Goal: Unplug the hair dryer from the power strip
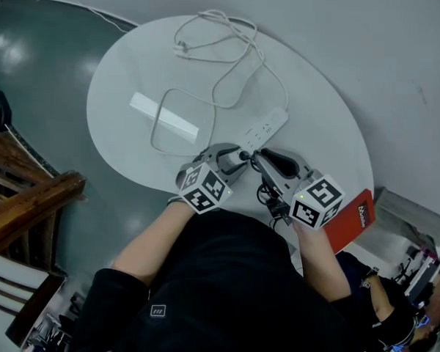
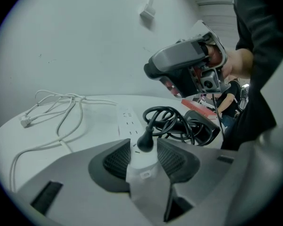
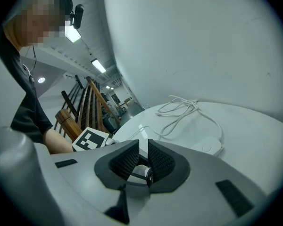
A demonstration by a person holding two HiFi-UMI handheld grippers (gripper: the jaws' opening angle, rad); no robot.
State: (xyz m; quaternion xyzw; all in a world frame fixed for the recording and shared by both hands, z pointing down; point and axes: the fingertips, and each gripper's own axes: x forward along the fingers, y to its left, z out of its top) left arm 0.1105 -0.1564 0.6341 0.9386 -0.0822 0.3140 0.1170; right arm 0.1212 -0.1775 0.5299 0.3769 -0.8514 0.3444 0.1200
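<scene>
Left tool [image 2: 143, 149] clamping power strip [image 2: 128, 120] pointing away, plug [image 2: 145, 141] upright, right tool [image 3: 142, 149] slightly apart

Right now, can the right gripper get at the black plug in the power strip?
Probably yes. The plug stands exposed on the power strip clamped by the left gripper, and the right gripper hangs open above, nothing between.

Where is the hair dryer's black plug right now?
In the left gripper view the black plug sits in the near end of the white power strip, right between the left tongs.
</scene>
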